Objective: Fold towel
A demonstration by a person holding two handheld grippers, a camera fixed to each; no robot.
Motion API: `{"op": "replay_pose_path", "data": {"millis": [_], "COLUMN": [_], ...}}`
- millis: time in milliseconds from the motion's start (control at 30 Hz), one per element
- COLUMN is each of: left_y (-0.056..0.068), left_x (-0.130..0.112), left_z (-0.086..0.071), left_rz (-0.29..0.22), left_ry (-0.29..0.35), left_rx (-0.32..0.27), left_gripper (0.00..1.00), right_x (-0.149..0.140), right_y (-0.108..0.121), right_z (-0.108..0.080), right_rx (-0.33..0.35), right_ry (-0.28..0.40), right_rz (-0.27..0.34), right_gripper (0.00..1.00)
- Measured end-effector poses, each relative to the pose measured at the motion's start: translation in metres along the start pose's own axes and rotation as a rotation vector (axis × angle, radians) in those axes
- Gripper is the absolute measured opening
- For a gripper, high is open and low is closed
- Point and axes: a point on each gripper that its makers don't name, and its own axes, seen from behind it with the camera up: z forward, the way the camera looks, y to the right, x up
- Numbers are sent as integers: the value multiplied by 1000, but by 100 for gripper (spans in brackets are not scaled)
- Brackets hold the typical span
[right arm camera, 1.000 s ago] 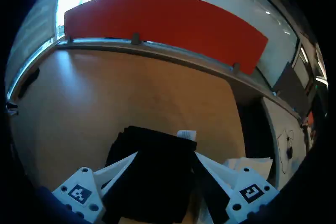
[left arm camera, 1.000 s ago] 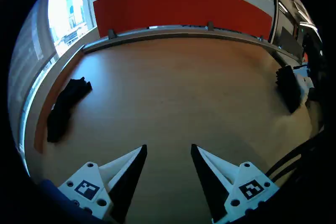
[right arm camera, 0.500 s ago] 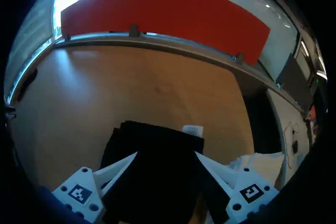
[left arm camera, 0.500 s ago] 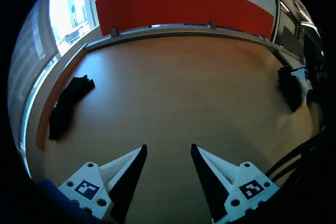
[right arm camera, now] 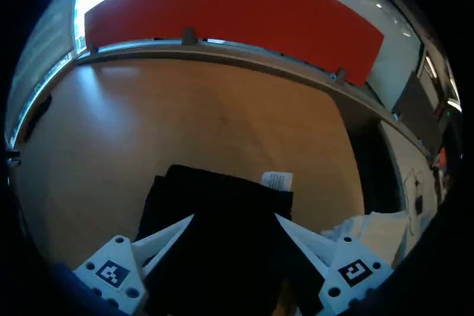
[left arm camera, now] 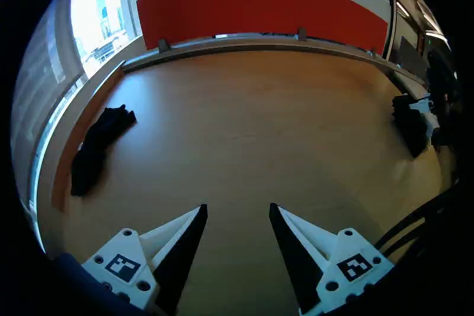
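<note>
The right gripper's (right arm camera: pixel 234 227) jaws stand apart astride the black towel (right arm camera: pixel 219 197), which lies folded flat near the surface's (left arm camera: pixel 255 120) right edge. The left gripper's (left arm camera: pixel 236 221) jaws are apart too, empty. This fold looks done, and a crumpled dark cloth (left arm camera: pixel 98 147) waits at the left edge.

Black towel (right arm camera: pixel 225 203), folded, apparently flat, white tag (right arm camera: pixel 276 180)

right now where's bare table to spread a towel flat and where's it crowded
The widest bare patch is the middle of the wooden table, bordered by the red divider at the back, the crumpled black cloth by the window and the left gripper in front. Crowded: the right edge, with the folded black towel and a white pile beside it.
</note>
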Motion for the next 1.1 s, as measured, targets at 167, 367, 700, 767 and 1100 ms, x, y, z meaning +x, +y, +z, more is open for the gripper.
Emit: {"op": "replay_pose_path", "data": {"millis": [167,367,700,767,1100], "left_y": [0,1,2,2,4], "left_x": [2,4,9,10,19], "left_z": [1,1,0,0,-4], "left_rz": [0,1,7,8,22], "left_ry": [3,9,23,26,48], "left_rx": [-4,-8,-17,-19,-32], "left_gripper": [77,77,77,77,77], "right_x": [6,16,22,23,22], "right_y": [-1,-1,-1,-1,-6], "right_z": [-7,-19,-33,-37,-71], "right_rx": [-5,-15,-27,-31,-59], "right_ry": [17,46,71,82,165], "right_rz": [-4,-10,-1,2,40], "right_gripper": [85,85,85,85,85]}}
